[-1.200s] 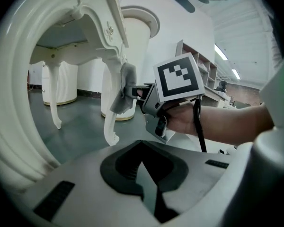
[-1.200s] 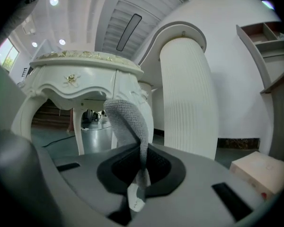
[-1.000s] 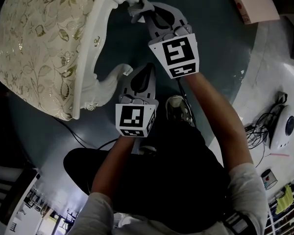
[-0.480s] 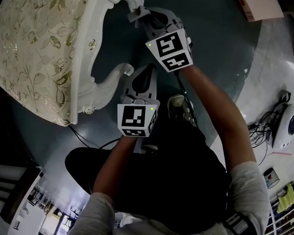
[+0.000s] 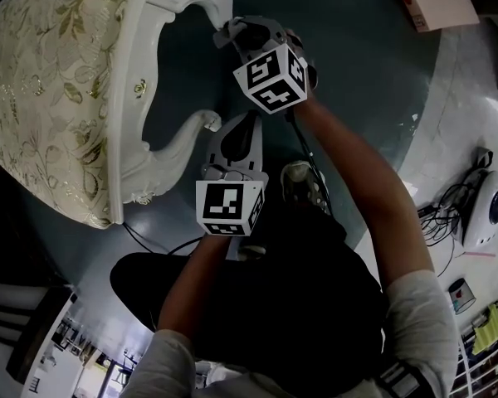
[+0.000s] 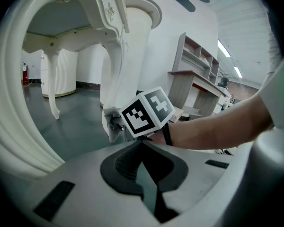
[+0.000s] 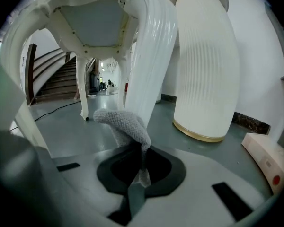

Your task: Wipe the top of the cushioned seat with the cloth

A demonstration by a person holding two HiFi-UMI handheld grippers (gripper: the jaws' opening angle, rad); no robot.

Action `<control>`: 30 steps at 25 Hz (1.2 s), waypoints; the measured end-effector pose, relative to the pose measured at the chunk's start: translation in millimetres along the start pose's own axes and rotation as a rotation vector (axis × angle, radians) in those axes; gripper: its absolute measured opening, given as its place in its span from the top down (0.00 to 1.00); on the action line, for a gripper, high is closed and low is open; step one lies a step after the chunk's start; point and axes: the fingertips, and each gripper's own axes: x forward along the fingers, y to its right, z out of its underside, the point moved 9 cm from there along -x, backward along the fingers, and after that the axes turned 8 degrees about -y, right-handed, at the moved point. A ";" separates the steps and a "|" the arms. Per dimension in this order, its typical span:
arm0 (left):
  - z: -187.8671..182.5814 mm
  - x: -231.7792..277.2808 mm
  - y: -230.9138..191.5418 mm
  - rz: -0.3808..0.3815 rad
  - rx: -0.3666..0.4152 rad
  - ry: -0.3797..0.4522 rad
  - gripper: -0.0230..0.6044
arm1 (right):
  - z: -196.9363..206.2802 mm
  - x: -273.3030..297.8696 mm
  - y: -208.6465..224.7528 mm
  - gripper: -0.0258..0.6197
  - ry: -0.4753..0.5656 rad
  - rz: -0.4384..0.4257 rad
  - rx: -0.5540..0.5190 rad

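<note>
The seat's floral cushion fills the upper left of the head view, held in a white carved frame with a curved leg. My right gripper is at the top centre, beside the frame's front corner and shut on a grey knitted cloth. In the right gripper view the cloth sticks up from the jaws, with the leg just behind it and the seat's underside above. My left gripper is shut and holds nothing, close to the leg's foot. Its own view shows the gripper pointing at the right gripper's marker cube.
A person's shoe and a black cable are on the grey floor below the grippers. A pink-white box lies at the top right. A white ribbed column stands behind the seat. Cables and a white device lie at the right.
My right gripper has moved left with the cloth towards the seat's front corner, and its cube has turned. The left gripper has barely moved.
</note>
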 end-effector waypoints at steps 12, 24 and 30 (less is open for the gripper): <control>-3.0 6.5 -3.4 0.002 -0.011 -0.008 0.94 | 13.7 13.5 8.6 0.93 -0.120 0.056 -0.029; -11.0 -7.8 1.5 -0.002 -0.009 0.039 0.94 | -20.1 -24.2 -3.2 0.93 0.018 0.005 -0.021; -18.7 -16.3 2.7 -0.008 -0.010 0.071 0.94 | -44.4 -53.0 -0.4 0.93 0.079 0.036 -0.019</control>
